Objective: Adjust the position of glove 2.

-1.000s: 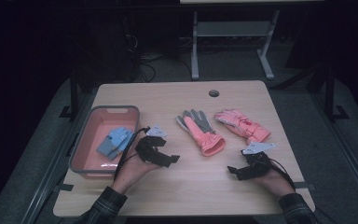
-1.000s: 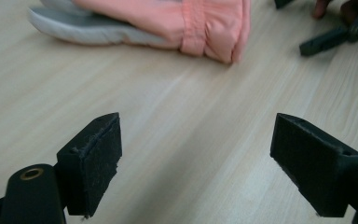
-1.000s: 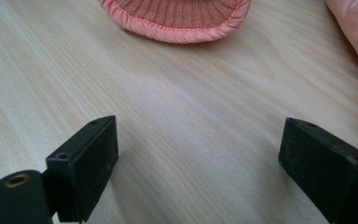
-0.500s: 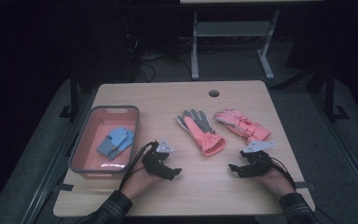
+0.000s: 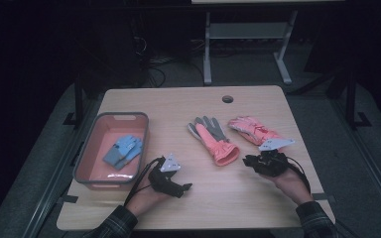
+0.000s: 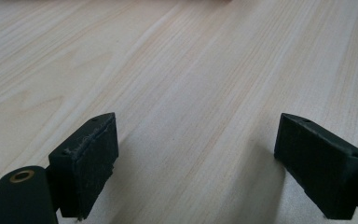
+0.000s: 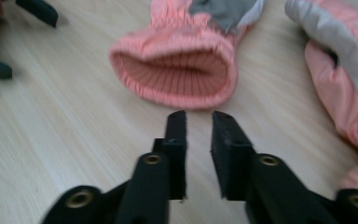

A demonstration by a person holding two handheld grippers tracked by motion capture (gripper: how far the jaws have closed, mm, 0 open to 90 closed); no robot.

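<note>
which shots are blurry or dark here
High view: dim surroundings, lit light wooden table. Left gripper view: sharp wood grain, soft shadows under the jaws. Right gripper view: the pink knit glove with grey palm is slightly blurred, the jaws in the foreground crisper.

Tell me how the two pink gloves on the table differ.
The middle glove has grey fingers and a ribbed knit cuff whose opening faces the right gripper; the right glove is pink all over in the high view and looks padded. The middle glove lies with its fingers pointing away from the person, while the right glove lies slanted, at the table's right side. Both lie flat, held by neither gripper.
</note>
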